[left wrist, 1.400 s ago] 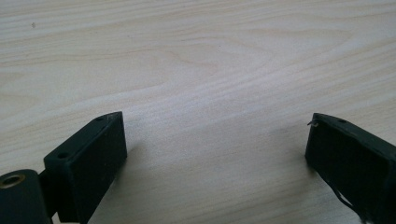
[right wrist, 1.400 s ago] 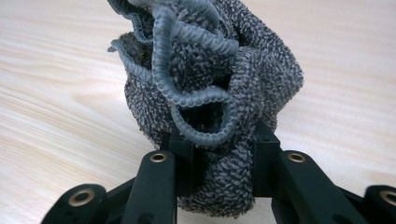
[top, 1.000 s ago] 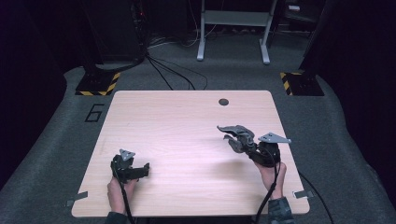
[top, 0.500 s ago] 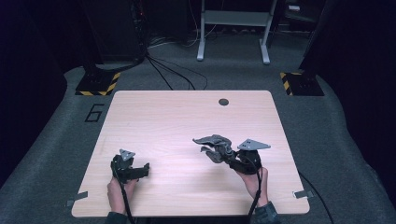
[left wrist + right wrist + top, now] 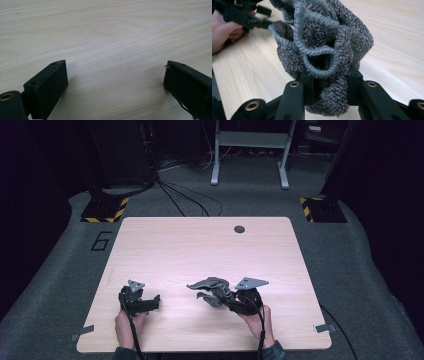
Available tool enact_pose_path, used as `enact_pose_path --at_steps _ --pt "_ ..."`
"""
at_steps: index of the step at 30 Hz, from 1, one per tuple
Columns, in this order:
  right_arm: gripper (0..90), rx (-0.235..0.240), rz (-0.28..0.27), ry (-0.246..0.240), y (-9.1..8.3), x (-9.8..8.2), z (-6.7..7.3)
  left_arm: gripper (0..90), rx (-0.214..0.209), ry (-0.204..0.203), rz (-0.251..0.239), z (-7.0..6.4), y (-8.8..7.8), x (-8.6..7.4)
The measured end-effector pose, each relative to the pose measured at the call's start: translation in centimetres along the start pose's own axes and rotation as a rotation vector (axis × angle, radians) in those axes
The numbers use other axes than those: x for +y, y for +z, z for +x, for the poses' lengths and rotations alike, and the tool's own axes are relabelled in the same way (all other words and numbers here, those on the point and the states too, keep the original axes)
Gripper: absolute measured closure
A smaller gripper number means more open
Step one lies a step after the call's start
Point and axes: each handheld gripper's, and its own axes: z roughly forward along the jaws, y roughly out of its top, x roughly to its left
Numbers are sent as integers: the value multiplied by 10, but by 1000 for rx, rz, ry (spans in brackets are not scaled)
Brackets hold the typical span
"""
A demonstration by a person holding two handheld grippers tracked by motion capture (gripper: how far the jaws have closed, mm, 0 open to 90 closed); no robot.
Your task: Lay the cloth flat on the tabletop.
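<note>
Grey terry cloth (image 5: 324, 47), edged with a paler ribbed hem, is seen bunched between the two black jaws of the right gripper (image 5: 328, 82), which are drawn in narrow and pressed against the fabric from both sides. In the right gripper view the folds rise in a loose crumpled mass above the jaws, with one looped length of hem standing out at the front. From the high view the cloth (image 5: 210, 289) is shown near the front of the light wooden table (image 5: 200, 245), right of its middle, trailing out to the left of the right gripper (image 5: 225, 297); whether its lowest folds are resting on the wood or are held just clear of it cannot be told from that angle. The right hand (image 5: 257, 320) is seen behind the gripper, with a cable running back toward the table's near edge.

Well apart to the left, the left gripper (image 5: 150, 302) is held low over the tabletop by the left hand (image 5: 127, 322). In the left gripper view its jaws are spread wide, with bare wood grain between them and nothing gripped (image 5: 115, 75).

At the far edge of the table a small dark round hole (image 5: 239, 229) is visible. Beyond it, on the grey carpeted floor (image 5: 350, 250), black cables (image 5: 180, 195) and a grey metal stand (image 5: 250, 150) are seen, along with yellow-and-black striped bases (image 5: 105, 212).
</note>
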Motion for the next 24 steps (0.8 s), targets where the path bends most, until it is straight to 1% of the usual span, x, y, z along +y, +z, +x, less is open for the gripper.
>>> enact_pose_path --at_steps 4,5,6,7,9,11,12,13,15,18,21,22,24 --pt "655 11 48 -12 13 -6 5 52 0 0 0 0 0 0" --pt "649 10 62 -6 16 -8 5 52 -1 0 0 0 0 0" --pt "649 10 62 -6 16 -8 5 52 -1 0 0 0 0 0" --pt "624 14 85 -11 23 -12 5 52 1 1 -1 0 0 0" --pt "601 18 102 -9 27 -14 5 52 1 1 -1 0 0 0" --pt "556 21 117 -4 31 -16 5 52 1 1 -1 0 0 0" --pt "517 19 122 8 32 -17 5 52 1 1 -1 0 0 0" --pt "488 19 120 6 33 -17 4 52 0 2 -1 0 0 0" --pt "421 4 120 13 31 -17 4 52 0 5 -1 0 0 1" --pt "336 -13 114 -4 26 -15 5 52 0 5 -1 0 0 1" --pt "324 -26 102 -21 19 -12 6 52 1 3 -1 0 0 1" --pt "327 -30 102 -18 16 -11 7 52 1 3 -1 0 0 1" --pt "334 -38 91 -29 11 -8 7 52 -5 2 -5 0 1 1"
